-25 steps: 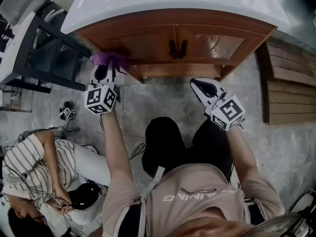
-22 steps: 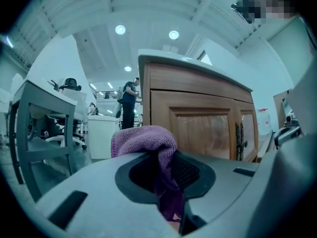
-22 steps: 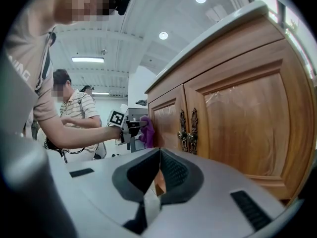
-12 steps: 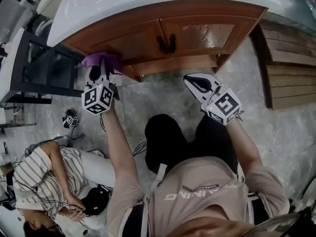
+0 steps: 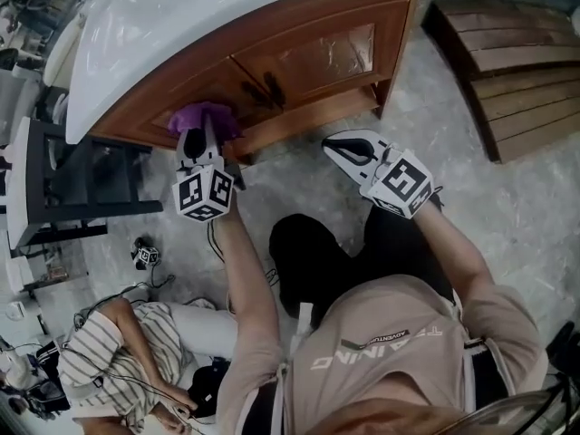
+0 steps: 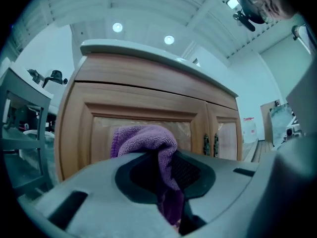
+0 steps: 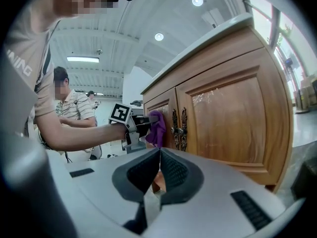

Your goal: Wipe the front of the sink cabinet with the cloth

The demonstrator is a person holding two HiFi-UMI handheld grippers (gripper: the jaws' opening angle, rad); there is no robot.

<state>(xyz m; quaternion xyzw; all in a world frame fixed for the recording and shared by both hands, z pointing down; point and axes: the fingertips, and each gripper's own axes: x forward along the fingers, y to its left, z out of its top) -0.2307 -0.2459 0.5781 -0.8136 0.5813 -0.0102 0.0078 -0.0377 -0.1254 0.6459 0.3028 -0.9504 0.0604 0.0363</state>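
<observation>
The wooden sink cabinet (image 5: 299,57) has two doors under a white countertop (image 5: 181,16). My left gripper (image 5: 201,143) is shut on a purple cloth (image 5: 204,116), which is pressed against the left door (image 6: 138,125). The bunched cloth (image 6: 148,143) fills the left gripper view between the jaws. My right gripper (image 5: 349,148) is shut with nothing in it and hangs near the floor in front of the right door (image 7: 228,118). The right gripper view shows the left gripper (image 7: 141,124) and the cloth (image 7: 157,128) beside the dark door handles (image 7: 178,128).
A person in a striped shirt (image 5: 118,352) sits on the floor at the lower left. A dark metal frame (image 5: 82,188) stands left of the cabinet. Wooden slats (image 5: 507,53) lie on the floor at the right. Cables (image 5: 145,252) trail on the stone floor.
The head view has swung, so the cabinet now sits tilted toward the upper left. The cloth in the left gripper stays against the left door and has shifted slightly. The right gripper remains shut and low.
</observation>
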